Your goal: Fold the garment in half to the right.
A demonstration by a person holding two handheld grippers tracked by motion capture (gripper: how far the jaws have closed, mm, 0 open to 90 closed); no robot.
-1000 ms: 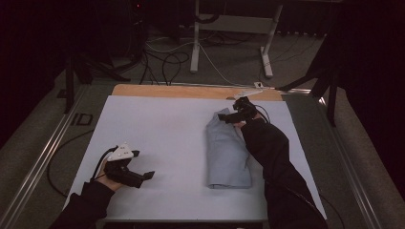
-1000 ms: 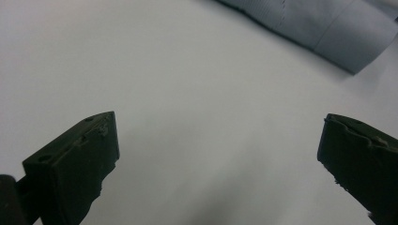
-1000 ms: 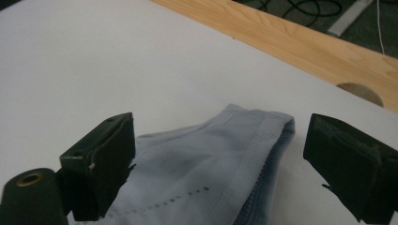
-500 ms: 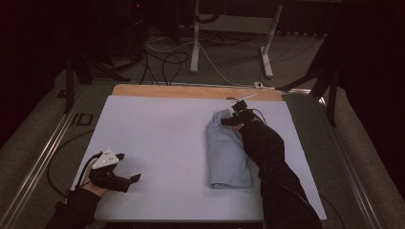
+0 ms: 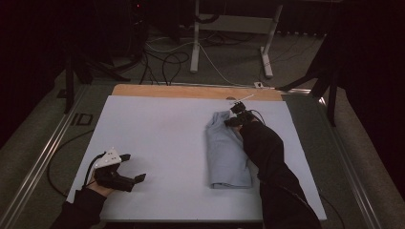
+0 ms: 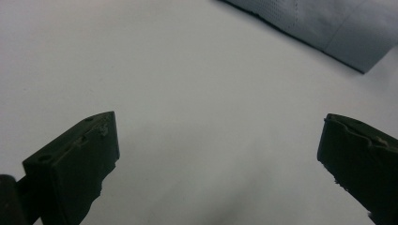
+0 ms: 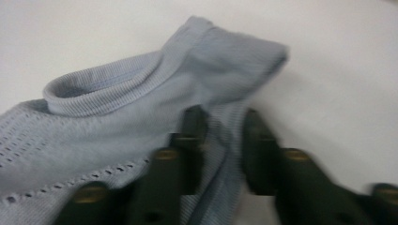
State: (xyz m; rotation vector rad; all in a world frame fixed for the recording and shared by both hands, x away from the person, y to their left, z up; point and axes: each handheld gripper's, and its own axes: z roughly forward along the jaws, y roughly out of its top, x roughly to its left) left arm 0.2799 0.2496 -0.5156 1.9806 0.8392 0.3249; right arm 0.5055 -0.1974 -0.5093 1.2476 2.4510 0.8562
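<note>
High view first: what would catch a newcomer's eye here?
A folded pale blue garment lies right of centre on the white table. At its far end the right hand-held gripper has just been closing its jaws on a fold of the cloth. The left hand-held gripper rests open near the table's near left corner.

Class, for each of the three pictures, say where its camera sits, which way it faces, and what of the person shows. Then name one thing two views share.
High view: above the person's side, looking forward and down on the table; both forearms, left tongs, right tongs.
Left gripper view: on the left tongs, facing the table; jaws wide apart.
Right gripper view: on the right tongs, facing the shirt; jaws have just been closing on a fold.
Shared: the shirt, in all three.
</note>
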